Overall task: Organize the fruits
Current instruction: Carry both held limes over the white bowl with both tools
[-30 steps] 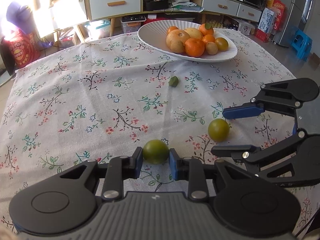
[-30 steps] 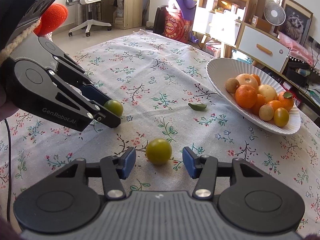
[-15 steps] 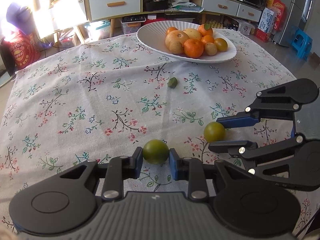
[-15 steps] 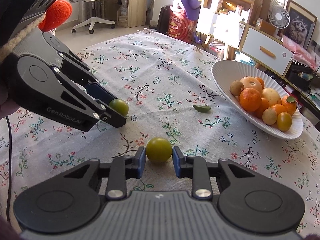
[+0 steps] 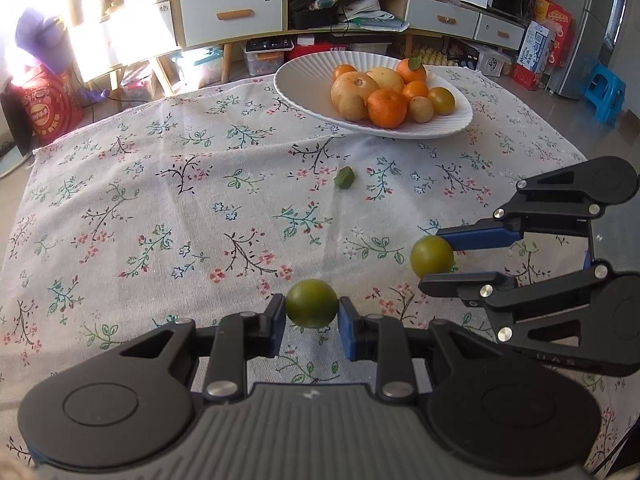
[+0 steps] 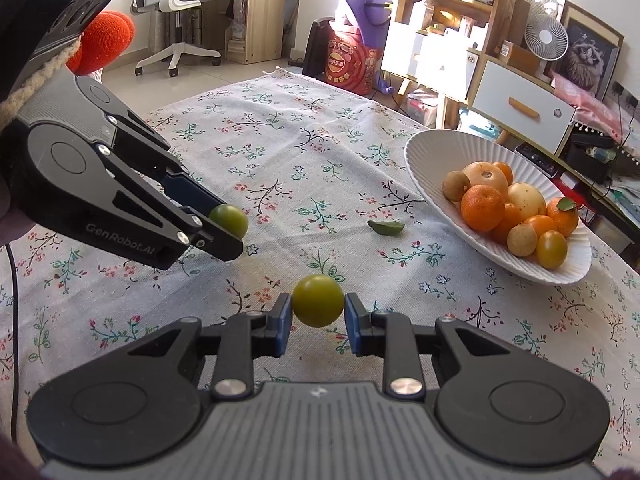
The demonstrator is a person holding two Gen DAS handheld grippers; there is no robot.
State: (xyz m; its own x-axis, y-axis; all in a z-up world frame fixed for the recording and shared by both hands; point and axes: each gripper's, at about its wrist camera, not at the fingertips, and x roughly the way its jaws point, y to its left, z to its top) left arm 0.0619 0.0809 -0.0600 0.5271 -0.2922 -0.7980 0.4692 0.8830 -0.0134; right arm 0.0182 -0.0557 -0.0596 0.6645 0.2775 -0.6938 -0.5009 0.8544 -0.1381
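My left gripper [image 5: 312,314] is shut on a dark green round fruit [image 5: 312,303] and holds it just above the flowered tablecloth. My right gripper [image 6: 317,318] is shut on a yellow-green round fruit [image 6: 317,300], also lifted off the cloth. Each shows in the other view: the right gripper [image 5: 444,258] with its fruit [image 5: 431,255] at the right, the left gripper [image 6: 230,232] with its fruit [image 6: 230,219] at the left. A white ribbed bowl [image 5: 304,88] holding several oranges and yellow fruits stands at the table's far side; it also shows in the right wrist view [image 6: 424,160].
A small green leaf [image 5: 344,178] lies on the cloth between the grippers and the bowl; it also shows in the right wrist view [image 6: 385,227]. Cabinets, boxes and a blue stool [image 5: 606,92] stand beyond the table. The table edge runs close on the right.
My right gripper closed on the yellow-green fruit and lifted it. Both grippers rose with their fruits, and the bowl looks nearer.
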